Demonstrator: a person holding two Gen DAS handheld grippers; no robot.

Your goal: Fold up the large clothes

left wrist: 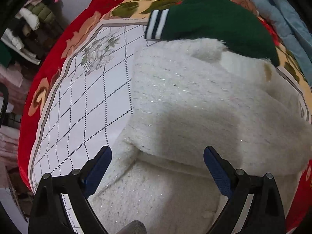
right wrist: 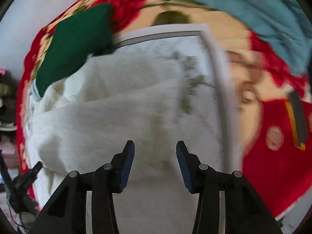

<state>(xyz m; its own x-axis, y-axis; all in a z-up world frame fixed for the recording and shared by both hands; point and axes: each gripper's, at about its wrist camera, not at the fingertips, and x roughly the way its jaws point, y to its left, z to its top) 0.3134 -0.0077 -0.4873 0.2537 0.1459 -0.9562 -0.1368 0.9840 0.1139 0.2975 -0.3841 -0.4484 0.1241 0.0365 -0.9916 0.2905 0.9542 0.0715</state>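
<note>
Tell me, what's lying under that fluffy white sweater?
The white sweater rests on a white checked sheet over a red floral blanket. Its far edge overlaps a green garment. Anything beneath its middle is covered.

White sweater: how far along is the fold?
Done: the white fuzzy sweater lies on the bed sheet with one flap already doubled over its lower part. In hand: nothing; the left gripper and right gripper hover over it with jaws apart and empty. Left: the remaining folds on it, and the green sweater lying behind looks unfolded.
</note>
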